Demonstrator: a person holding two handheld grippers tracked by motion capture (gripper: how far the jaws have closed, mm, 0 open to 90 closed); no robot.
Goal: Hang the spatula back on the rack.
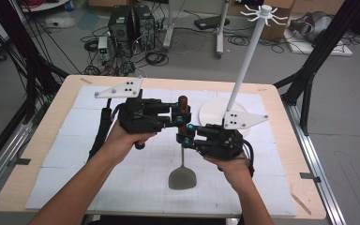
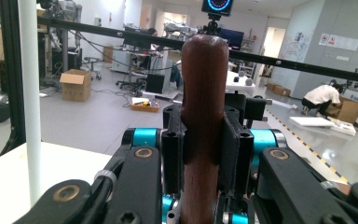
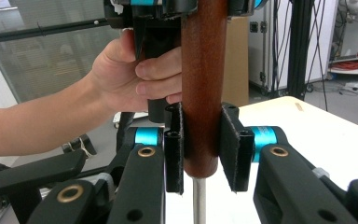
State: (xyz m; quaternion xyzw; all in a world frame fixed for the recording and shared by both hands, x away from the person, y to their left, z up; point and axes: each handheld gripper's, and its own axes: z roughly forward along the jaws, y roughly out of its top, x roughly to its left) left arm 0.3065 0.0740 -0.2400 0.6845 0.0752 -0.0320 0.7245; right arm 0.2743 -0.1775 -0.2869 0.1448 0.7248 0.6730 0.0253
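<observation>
Both forearms reach in from the desk's (image 1: 37, 154) near edge and meet over its middle, above the white mat (image 1: 84, 122). The left hand (image 1: 122, 138) wraps its gripper from below, wrist bent so the left gripper (image 1: 180, 115) points sideways toward the right one; its fingers (image 2: 172, 154) are clamped on the upper end of the spatula's brown wooden handle (image 2: 204, 116). The right hand (image 1: 232, 166) cups its gripper from the near side, and the right gripper (image 1: 183, 133) points left, its fingers (image 3: 175, 149) pressed on the handle's lower end, just above the metal shaft (image 3: 198, 200). The spatula (image 1: 183, 177) is held between them, its grey blade toward the near edge. A white rack (image 1: 243, 70) stands right of centre, toward the far edge.
</observation>
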